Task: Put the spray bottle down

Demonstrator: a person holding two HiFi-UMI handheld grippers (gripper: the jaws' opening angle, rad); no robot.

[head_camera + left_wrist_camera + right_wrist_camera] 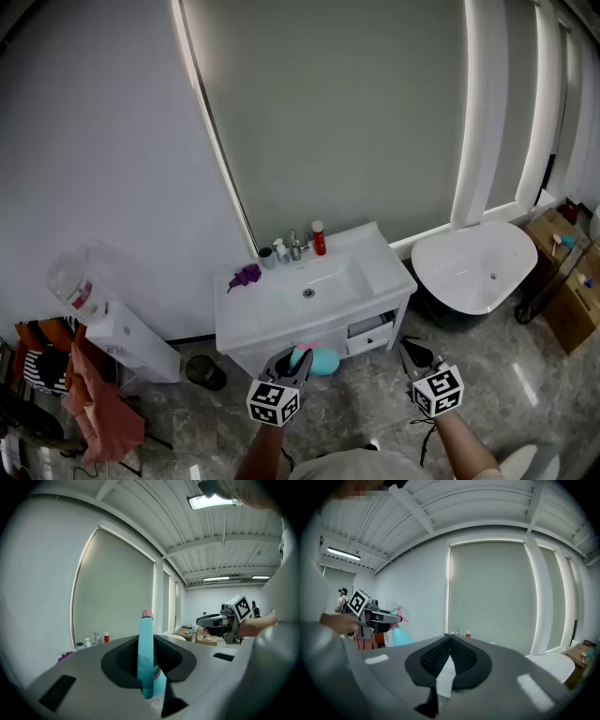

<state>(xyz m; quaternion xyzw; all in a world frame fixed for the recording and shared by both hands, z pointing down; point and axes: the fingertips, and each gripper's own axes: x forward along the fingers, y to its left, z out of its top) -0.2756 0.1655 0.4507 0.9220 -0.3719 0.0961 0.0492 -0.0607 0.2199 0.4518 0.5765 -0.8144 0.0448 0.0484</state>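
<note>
Left gripper (148, 644) pinches spray bottle (145, 667) between jaws.

Spray bottle (322, 360): teal rounded body, pink spray head. Clamped at head between jaws of left gripper (291, 362). Narrow teal part with pink tip stands upright in jaw gap, poking above jaws. Translucent teal body hangs below jaws, roughly upright, held in air. Pink nozzle shows just past jaw tips.
</note>
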